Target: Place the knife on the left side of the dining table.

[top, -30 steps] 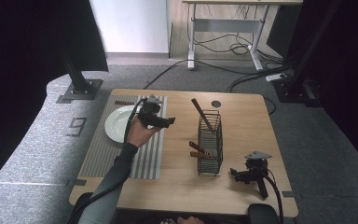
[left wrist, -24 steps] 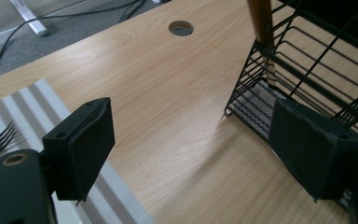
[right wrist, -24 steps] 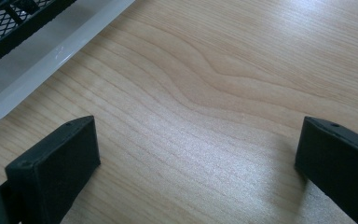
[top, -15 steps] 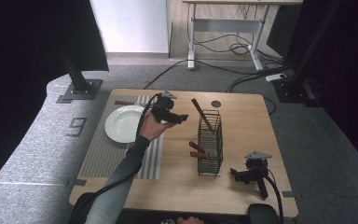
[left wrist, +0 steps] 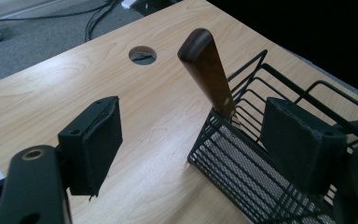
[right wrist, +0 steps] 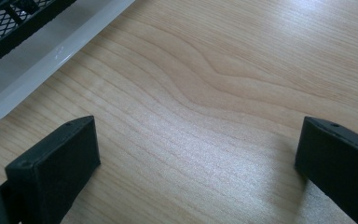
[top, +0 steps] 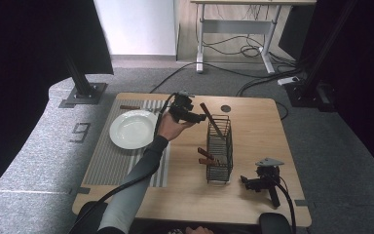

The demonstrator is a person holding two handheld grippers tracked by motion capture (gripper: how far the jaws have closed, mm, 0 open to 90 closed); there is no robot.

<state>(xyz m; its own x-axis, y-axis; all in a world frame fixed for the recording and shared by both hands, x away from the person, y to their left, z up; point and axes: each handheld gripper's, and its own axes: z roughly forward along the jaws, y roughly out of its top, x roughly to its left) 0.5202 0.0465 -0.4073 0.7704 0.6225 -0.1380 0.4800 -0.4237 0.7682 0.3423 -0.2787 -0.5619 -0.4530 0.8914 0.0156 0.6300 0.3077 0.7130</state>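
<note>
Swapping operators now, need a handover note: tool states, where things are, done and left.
Left tool: open, held in the air just short of the brown-handled utensil that leans upright in the wire basket; nothing gripped.
Right tool: open, lying on the table beside the basket.
Other brown handles poke out of the basket's side. White plate on the striped mat.
Done: approach. Left: likely grip the handle and lift it out.

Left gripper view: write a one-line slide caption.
Open left gripper nears the wooden handle leaning from the wire basket.
</note>
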